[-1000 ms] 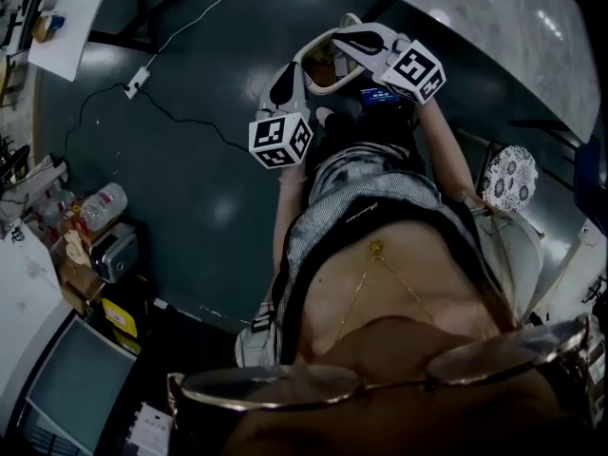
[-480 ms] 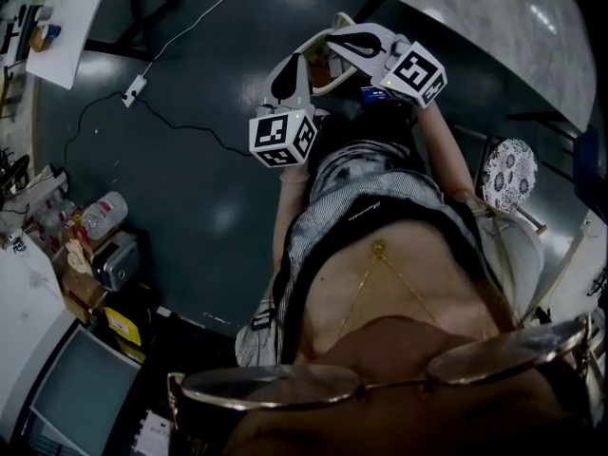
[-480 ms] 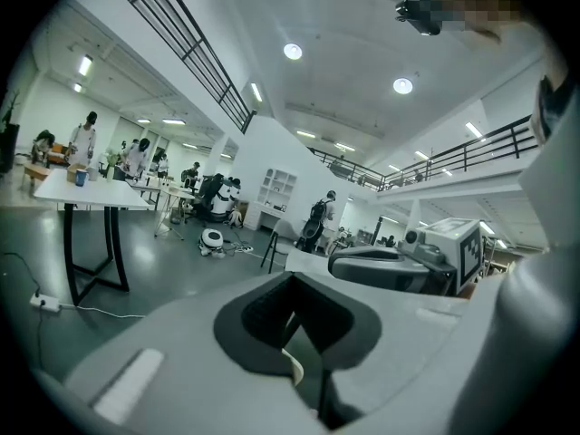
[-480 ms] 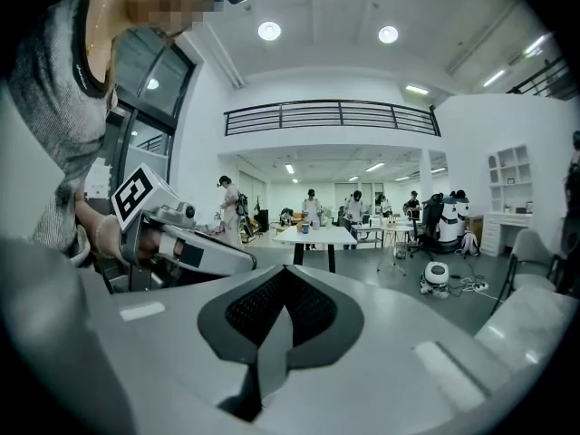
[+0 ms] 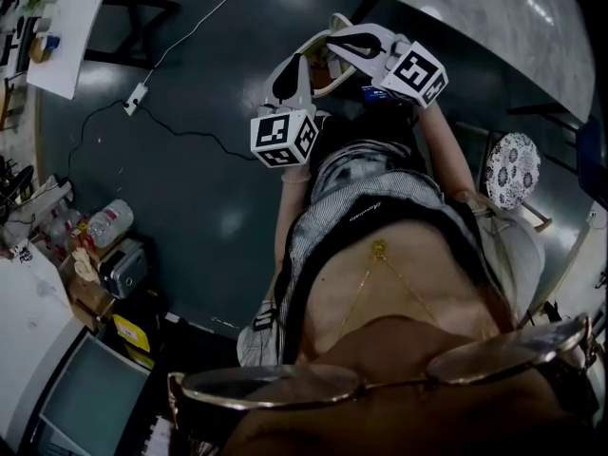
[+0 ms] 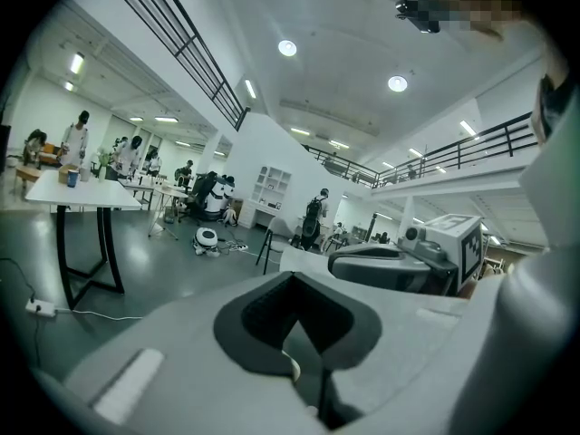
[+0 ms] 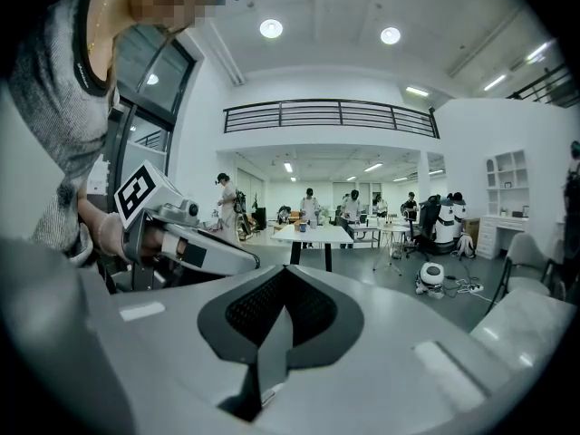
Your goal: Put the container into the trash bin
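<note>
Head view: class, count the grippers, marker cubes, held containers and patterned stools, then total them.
Grippers: 2, the left gripper and the right gripper
Marker cubes: 2
Held container: 1
Patterned stool: 1
Total: 6

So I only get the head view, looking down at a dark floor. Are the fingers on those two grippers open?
Observer: No. Its own view shows the left gripper shut on a thin pale edge.
Operator: And the other one?
Observer: The right gripper is shut as well. I can't tell what, if anything, sits between its fingers.
Operator: What's in front of them?
Observer: A bright hall, with people standing by a white table. No trash bin shows in any view.
</note>
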A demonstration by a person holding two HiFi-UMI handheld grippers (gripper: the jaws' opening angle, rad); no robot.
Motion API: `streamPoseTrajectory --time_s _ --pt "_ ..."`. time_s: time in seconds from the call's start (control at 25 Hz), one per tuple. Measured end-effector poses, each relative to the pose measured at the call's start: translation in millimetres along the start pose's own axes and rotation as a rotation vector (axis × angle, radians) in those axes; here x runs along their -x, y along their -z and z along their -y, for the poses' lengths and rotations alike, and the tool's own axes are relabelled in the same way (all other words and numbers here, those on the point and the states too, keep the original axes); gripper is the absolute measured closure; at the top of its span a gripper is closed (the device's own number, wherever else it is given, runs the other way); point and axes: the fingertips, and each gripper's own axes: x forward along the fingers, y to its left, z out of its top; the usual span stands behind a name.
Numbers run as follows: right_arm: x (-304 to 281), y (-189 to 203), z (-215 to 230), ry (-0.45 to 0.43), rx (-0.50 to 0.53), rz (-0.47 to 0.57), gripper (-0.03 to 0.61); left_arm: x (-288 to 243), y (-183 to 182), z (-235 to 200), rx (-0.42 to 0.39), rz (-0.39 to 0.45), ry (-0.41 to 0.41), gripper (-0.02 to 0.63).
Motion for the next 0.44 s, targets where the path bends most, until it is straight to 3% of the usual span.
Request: streamPoseTrajectory --time_s 0.44 --pt "-1.7 4.3 5.1 0.001 0.009 -0.021 0.554 -8.7 0.0 1.7 -0.007 -0.01 0.023 0.614"
